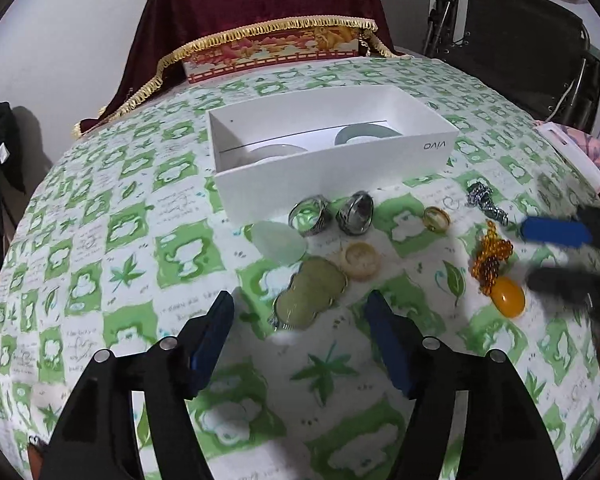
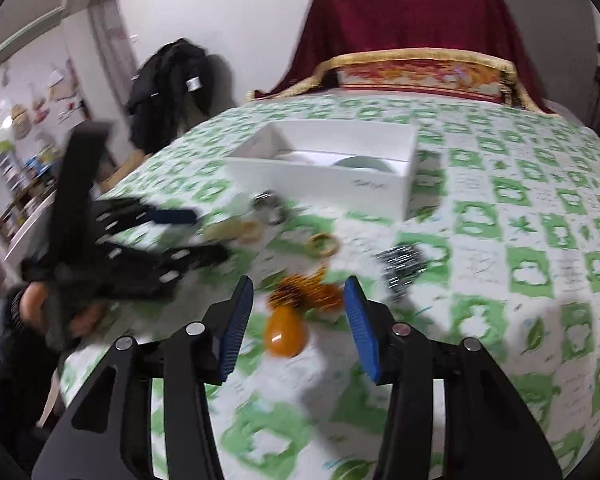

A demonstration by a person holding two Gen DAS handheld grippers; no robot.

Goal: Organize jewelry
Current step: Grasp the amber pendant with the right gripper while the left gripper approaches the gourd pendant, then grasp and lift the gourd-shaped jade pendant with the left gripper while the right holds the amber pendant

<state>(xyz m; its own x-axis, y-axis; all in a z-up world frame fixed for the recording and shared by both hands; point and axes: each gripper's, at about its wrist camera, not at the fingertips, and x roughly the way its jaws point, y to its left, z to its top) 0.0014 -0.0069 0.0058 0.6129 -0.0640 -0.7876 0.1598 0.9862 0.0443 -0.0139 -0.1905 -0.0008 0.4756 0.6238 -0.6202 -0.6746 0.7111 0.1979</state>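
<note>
Left gripper [image 1: 300,308] hangs w/ jaws apart, nothing gripped; the green pendant [image 1: 312,296] lies on the cloth [image 1: 140,240] just ahead, between its tips, w/ rings [image 1: 310,214] and the white box [image 1: 332,176] beyond. Right gripper [image 2: 298,300] is also parted, holding nothing, w/ the amber pendant [image 2: 286,334] and beads [image 2: 308,290] between its fingers. Gold ring [image 2: 322,245] sits further ahead, silver chain [image 2: 400,266] just right of its right finger.

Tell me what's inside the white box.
Two pale jade-like bangles lie in the white box: one toward the right, one nearer the left. The near wall hides their lower parts and the floor.
</note>
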